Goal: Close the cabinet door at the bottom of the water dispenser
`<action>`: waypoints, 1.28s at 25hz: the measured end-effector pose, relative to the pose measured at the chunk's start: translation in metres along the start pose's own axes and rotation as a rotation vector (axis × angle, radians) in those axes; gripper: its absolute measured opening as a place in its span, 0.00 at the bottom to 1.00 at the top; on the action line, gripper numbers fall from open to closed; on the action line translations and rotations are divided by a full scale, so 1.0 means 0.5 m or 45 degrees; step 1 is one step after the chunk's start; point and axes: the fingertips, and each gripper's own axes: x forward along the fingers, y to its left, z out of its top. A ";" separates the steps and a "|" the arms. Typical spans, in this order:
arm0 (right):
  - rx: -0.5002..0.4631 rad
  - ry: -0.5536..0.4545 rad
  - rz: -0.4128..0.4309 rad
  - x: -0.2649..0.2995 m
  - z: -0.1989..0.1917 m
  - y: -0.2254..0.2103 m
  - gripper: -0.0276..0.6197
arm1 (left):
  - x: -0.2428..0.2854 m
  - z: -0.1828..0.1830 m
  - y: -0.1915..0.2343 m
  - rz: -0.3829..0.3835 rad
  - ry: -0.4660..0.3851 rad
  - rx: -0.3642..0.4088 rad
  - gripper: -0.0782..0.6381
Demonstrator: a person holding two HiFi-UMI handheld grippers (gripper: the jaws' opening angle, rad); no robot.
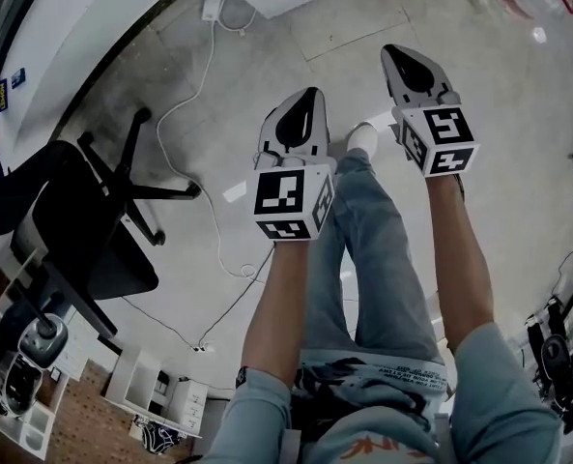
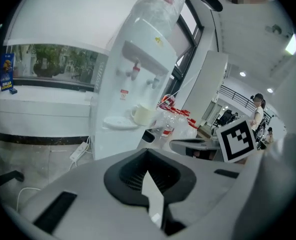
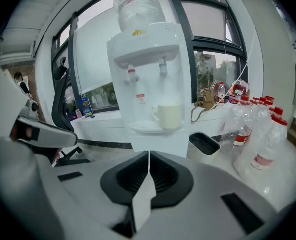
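white water dispenser [image 3: 148,84] fills both gripper views; head view shows floor [image 1: 267,56].

Light-blue sleeves [image 1: 255,416], blue jeans [image 1: 383,259], wht shoe [image 1: 361,139]. L gripper [image 1: 313,93] & R gripper [image 1: 390,50]: grey shells, blk insets, blk/wht marker cubes [image 1: 288,199].

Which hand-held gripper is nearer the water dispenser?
Right, it seems. The right hand-held gripper reaches farther forward, squarely facing the water dispenser; the left hand-held gripper sits further back, dispenser to its left.
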 end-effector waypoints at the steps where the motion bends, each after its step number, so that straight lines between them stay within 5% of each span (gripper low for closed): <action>1: 0.019 -0.007 -0.001 -0.015 0.004 0.023 0.09 | -0.027 0.014 0.001 -0.002 -0.018 0.001 0.12; 6: 0.039 -0.082 0.021 -0.063 0.082 0.136 0.09 | -0.146 0.118 0.026 0.013 -0.141 0.102 0.12; 15: -0.103 -0.193 0.100 -0.151 0.266 0.306 0.10 | -0.347 0.281 0.103 0.171 -0.326 0.184 0.12; 23: -0.075 -0.271 0.099 -0.284 0.422 0.382 0.10 | -0.502 0.419 0.055 0.223 -0.426 0.254 0.12; 28: -0.076 -0.390 0.129 -0.385 0.562 0.455 0.10 | -0.617 0.534 0.019 0.223 -0.573 0.157 0.12; 32: -0.027 -0.500 0.109 -0.454 0.660 0.458 0.10 | -0.674 0.626 -0.026 0.233 -0.657 0.205 0.12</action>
